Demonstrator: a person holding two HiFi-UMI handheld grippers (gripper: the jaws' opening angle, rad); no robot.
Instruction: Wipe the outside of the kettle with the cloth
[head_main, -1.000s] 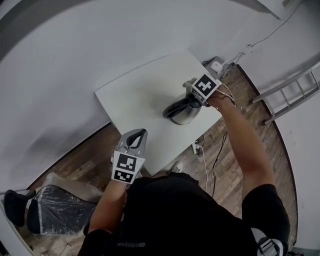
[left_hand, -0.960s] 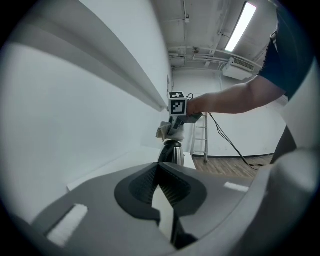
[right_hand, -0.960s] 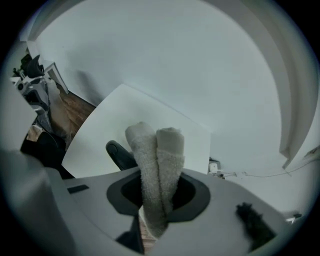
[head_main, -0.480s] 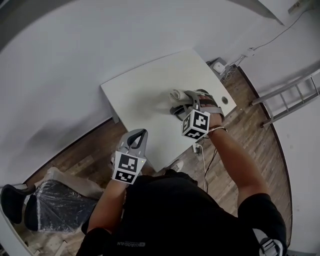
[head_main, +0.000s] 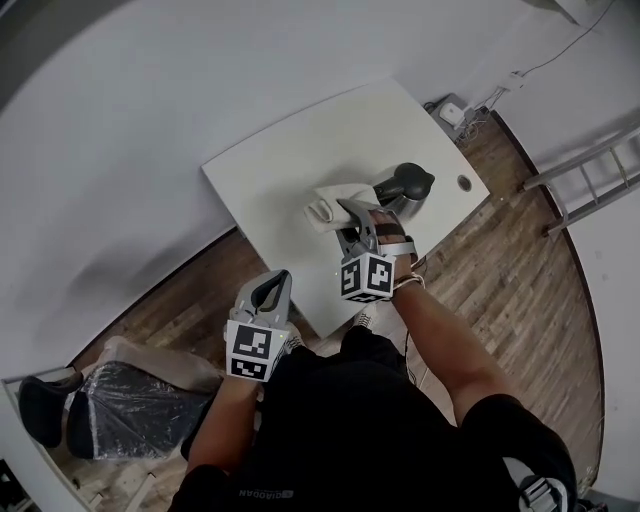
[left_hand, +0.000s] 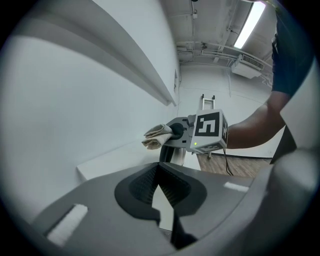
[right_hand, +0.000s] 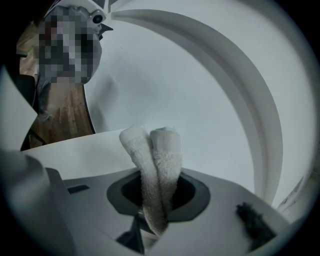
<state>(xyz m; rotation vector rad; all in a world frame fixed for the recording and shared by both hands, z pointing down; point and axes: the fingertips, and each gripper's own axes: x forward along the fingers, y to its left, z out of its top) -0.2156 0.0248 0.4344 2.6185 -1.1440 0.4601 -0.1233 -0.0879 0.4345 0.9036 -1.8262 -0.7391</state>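
White cloth (head_main: 322, 206) in right gripper (head_main: 343, 208) above table (head_main: 262, 168)

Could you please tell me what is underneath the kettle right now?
The kettle stands on the white table. Its foot is covered by the right gripper, shut on the cloth, so whether a base sits beneath cannot be seen.

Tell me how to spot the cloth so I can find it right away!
Look at the white table, then the steel kettle with the black lid on it. Beside the kettle, the cloth is the pale folded towel pinched in the right gripper. It alone is soft and fluffy.
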